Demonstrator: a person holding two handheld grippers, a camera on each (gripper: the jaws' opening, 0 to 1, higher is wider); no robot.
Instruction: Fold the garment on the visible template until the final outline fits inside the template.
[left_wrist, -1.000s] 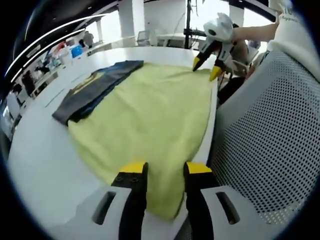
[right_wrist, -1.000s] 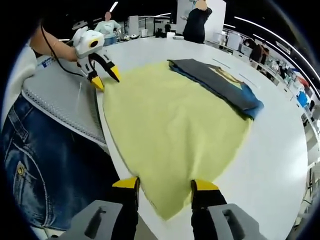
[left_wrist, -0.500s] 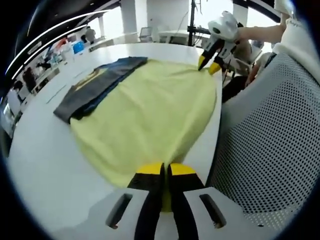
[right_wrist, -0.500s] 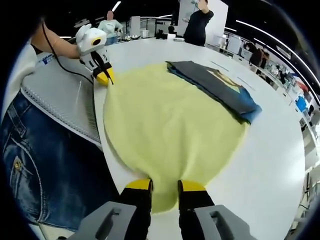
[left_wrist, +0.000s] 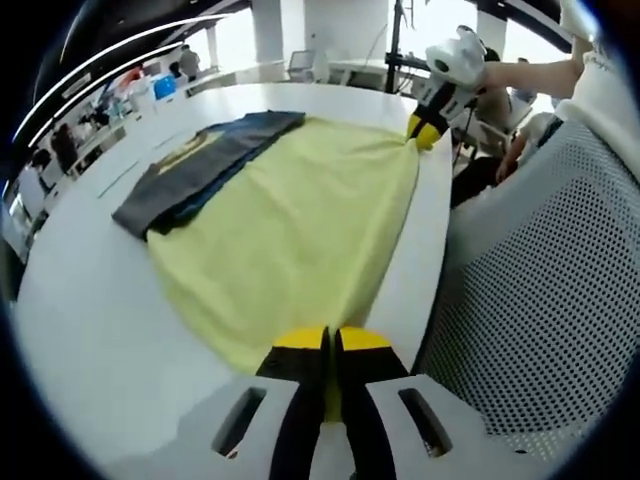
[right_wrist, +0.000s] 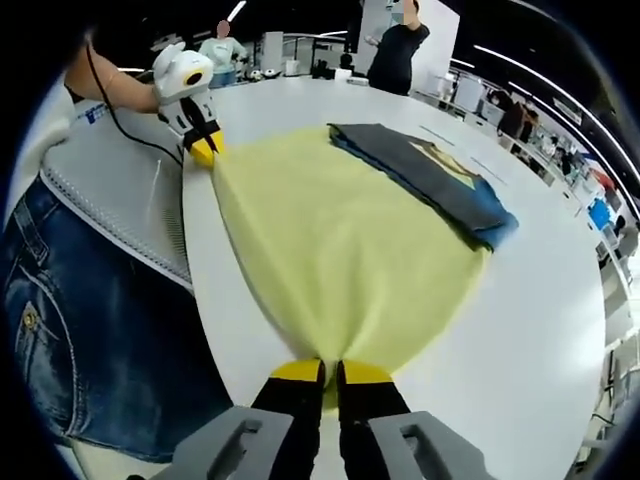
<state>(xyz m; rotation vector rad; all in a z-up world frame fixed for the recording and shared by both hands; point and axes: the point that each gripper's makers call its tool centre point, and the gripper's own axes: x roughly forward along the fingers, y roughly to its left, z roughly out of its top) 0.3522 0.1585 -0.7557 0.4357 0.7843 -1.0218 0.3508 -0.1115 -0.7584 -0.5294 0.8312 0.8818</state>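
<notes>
A yellow cloth (left_wrist: 290, 220) lies spread over the white table (left_wrist: 90, 300), with a dark folded garment (left_wrist: 195, 165) along its far side. My left gripper (left_wrist: 332, 345) is shut on the near corner of the yellow cloth. In the left gripper view my right gripper (left_wrist: 425, 130) pinches the far corner by the table edge. In the right gripper view my right gripper (right_wrist: 332, 372) is shut on the yellow cloth (right_wrist: 350, 250), and the left gripper (right_wrist: 204, 150) holds the other corner. The dark garment (right_wrist: 430, 180), with a blue layer and a yellow print, lies beyond the cloth.
A grey mesh chair back (left_wrist: 540, 300) stands close against the table edge. Blue jeans of the person (right_wrist: 80, 320) show at the near side. A person in black (right_wrist: 395, 45) stands at the far end of the table. Bare white table (right_wrist: 540, 330) lies past the garment.
Both grippers went from open beside the yellow cloth's edge to shut on its corners. The cloth's near edge is now pulled taut and slightly inward between them.
</notes>
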